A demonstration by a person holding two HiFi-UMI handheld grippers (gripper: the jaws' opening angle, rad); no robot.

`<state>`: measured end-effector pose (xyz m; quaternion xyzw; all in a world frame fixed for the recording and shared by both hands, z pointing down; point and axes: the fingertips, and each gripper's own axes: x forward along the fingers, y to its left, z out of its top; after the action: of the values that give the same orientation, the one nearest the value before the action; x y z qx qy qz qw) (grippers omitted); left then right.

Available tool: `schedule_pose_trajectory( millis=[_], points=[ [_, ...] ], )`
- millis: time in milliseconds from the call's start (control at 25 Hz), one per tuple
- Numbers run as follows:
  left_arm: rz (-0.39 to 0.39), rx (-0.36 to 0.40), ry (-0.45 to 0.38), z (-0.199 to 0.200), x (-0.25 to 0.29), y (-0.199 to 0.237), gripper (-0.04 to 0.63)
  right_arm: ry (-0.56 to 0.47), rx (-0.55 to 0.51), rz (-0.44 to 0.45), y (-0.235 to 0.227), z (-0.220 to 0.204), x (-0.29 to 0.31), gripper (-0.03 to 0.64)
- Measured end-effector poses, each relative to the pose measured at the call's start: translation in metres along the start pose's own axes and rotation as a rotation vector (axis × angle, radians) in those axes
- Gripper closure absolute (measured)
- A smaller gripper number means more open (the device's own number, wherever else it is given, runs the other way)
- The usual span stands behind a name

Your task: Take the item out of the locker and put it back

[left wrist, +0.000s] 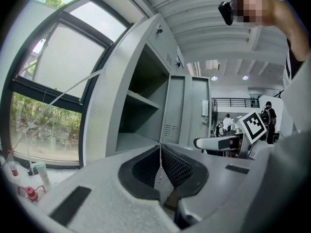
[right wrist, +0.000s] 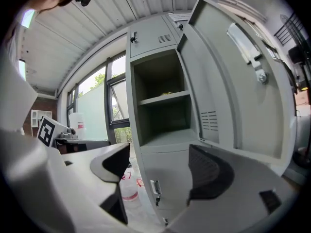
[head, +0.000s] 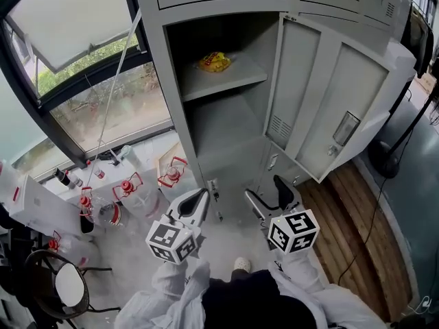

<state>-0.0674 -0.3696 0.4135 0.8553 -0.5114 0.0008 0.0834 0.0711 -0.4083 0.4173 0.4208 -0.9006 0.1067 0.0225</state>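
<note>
A yellow packet (head: 215,62) lies on the upper shelf (head: 226,79) of the open grey locker; the right gripper view shows the yellow packet (right wrist: 166,93) only as a small sliver. The locker door (head: 329,101) stands swung out to the right. My left gripper (head: 199,201) hangs in front of the locker, low and well short of it, its jaws shut with nothing between them. My right gripper (head: 264,196) is beside it, open and empty, pointing at the locker's lower part. In its own view the left gripper (left wrist: 160,165) has its pads touching.
Several red-capped bottles (head: 127,187) and a white box (head: 31,204) stand on the floor at the left under a window. A round stool (head: 65,286) is at the lower left. A closed lower locker door with a latch (right wrist: 154,187) is below the open compartment.
</note>
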Motion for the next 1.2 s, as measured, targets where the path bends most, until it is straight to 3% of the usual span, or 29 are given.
schedule_pose_trajectory(
  millis=[200, 360, 720, 920, 1200],
  points=[
    [0.043, 0.016, -0.058, 0.017, 0.008, 0.015, 0.58, -0.029, -0.04, 0.096, 0.001, 0.032, 0.027, 0.255],
    [0.079, 0.0, -0.096, 0.03, 0.008, 0.029, 0.58, -0.036, -0.078, 0.114, 0.003, 0.055, 0.052, 0.255],
    [0.097, 0.054, -0.135, 0.068, 0.01, 0.059, 0.58, -0.13, -0.197, 0.156, 0.018, 0.14, 0.104, 0.255],
    [0.101, 0.044, -0.138, 0.085, 0.015, 0.079, 0.58, -0.104, -0.257, 0.203, 0.032, 0.184, 0.141, 0.255],
    [0.106, 0.041, -0.152, 0.107, 0.021, 0.102, 0.58, -0.087, -0.359, 0.197, 0.032, 0.239, 0.184, 0.255]
  ],
)
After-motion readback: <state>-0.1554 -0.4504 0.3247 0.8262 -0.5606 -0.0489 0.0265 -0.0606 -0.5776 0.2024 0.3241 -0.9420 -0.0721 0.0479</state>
